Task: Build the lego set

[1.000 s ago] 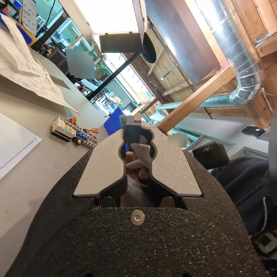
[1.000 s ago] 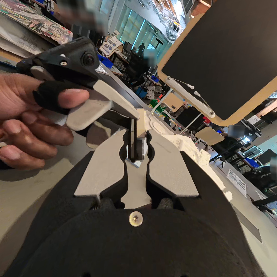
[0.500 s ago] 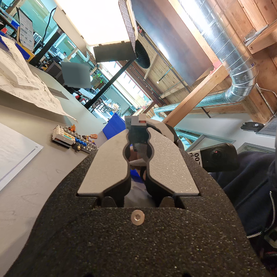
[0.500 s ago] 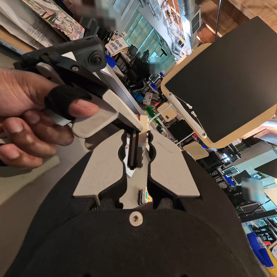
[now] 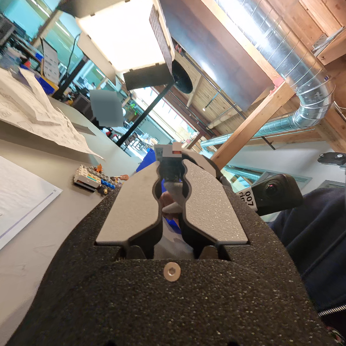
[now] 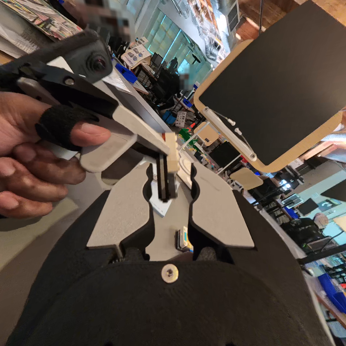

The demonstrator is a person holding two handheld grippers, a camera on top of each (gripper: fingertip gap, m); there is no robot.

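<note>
Left gripper [image 5: 170, 169] pinching black-and-white brick piece [image 5: 169, 158], lifting it above table [image 5: 46, 234]. Right gripper [image 6: 171, 179] spreading wide around piece, not touching. Best: left keeping firm squeeze, right staying clear.

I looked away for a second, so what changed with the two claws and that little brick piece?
The right claw opened: its fingers, earlier close around the black and cream brick piece, now stand clear of it. The left claw closed in and now grips the piece. The brick model on the table stayed put.
</note>
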